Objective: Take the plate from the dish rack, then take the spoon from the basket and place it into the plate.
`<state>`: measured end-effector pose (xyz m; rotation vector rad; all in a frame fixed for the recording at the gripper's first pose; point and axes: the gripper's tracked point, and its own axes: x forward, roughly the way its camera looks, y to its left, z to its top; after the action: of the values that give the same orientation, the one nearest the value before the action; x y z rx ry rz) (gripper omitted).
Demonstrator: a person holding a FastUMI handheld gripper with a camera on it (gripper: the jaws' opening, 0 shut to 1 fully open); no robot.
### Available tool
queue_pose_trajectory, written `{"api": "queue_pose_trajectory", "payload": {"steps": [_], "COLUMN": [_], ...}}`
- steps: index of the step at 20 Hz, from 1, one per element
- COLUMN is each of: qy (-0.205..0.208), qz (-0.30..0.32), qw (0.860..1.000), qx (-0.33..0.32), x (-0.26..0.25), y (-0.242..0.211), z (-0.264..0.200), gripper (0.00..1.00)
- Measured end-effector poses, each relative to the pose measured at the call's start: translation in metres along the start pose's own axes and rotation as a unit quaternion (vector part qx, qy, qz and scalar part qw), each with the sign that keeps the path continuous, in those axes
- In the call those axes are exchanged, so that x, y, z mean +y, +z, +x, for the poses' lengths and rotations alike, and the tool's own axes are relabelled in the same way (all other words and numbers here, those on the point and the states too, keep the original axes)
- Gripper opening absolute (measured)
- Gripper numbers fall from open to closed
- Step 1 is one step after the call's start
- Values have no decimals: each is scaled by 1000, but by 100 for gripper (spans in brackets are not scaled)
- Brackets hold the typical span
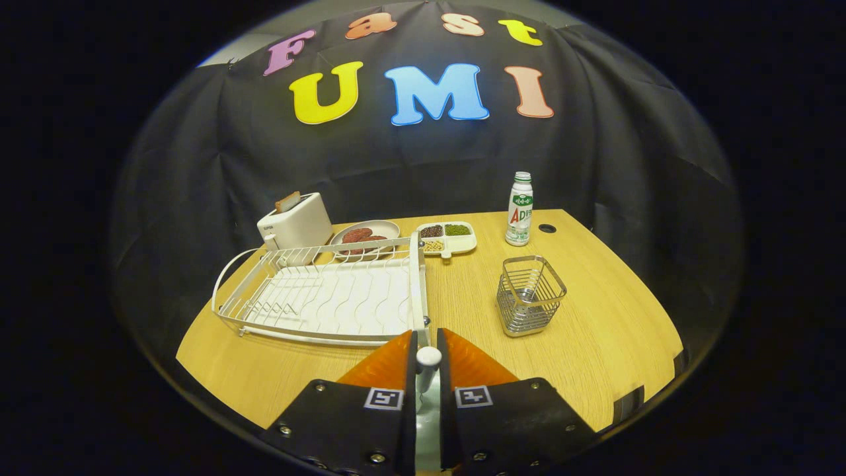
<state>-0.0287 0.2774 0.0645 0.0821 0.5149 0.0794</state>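
Note:
My gripper [428,370] is shut on a white spoon [428,360]. Its rounded end pokes up between the fingertips and its pale body runs down between the fingers. I hold it above the near edge of the wooden table [608,330]. Just beyond the fingers to the left lies the white wire dish rack [330,297], with nothing standing in it. Ahead to the right stands the metal wire basket [530,294], which looks empty.
Behind the rack are a white toaster [295,221] with a slice of bread, a plate with red food [365,235] and a divided tray of beans [447,237]. A small bottle [519,208] stands at the back right, next to a cable hole [547,228].

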Motion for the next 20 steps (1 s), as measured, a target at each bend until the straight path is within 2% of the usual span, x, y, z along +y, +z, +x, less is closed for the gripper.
{"api": "queue_pose_trajectory", "payload": {"steps": [5,6,7,9,11,12,13,20], "qy": [-3,-8,-12,-14,-8,-12,-20,-34], "qz": [5,7,9,12,12,6,-1,-33], "qw": [1000,1000,1000,999,1000,1000,1000,989], "qx": [9,19,26,26,8,-6,-21,-139], "x": [-25,-32,-40,-53,-62,-70,-78,-119], "y": [-5,-9,-14,-13,-7,3,13,119], "z": [-2,0,1,1,-6,-9,-15,-62], "gripper": [18,24,27,37,52,68,72,72]}}
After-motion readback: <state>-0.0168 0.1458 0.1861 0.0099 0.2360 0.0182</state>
